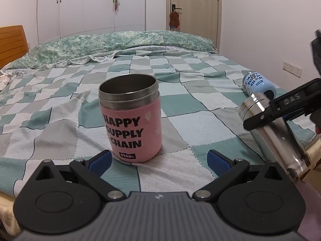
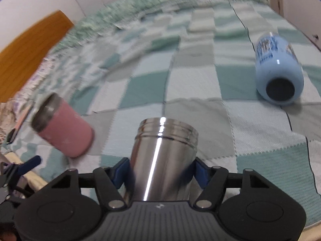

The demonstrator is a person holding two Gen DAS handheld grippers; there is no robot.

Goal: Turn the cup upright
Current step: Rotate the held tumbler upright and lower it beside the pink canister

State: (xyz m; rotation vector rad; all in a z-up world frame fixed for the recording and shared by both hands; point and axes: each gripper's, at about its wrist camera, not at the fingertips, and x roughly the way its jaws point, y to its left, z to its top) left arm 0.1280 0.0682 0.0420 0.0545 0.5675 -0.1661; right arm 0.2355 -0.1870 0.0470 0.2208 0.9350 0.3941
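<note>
A pink cup (image 1: 131,118) marked "HAPPY SUPPLY CHAIN" stands upright on the checked bedspread, mouth up; it also shows in the right wrist view (image 2: 64,128). My left gripper (image 1: 159,162) is open and empty just in front of it. My right gripper (image 2: 160,170) is shut on a bare steel cup (image 2: 162,158), held tilted above the bed with its threaded mouth pointing away; it also shows in the left wrist view (image 1: 274,130). A light blue cup (image 2: 277,68) lies on its side at the far right, also seen in the left wrist view (image 1: 258,86).
The green-and-white checked bedspread (image 1: 190,108) covers the bed. A rolled green quilt (image 1: 120,44) lies along the far side. A wooden headboard (image 1: 12,42) is at the left, with wardrobe doors (image 1: 90,6) and a room door (image 1: 194,6) behind.
</note>
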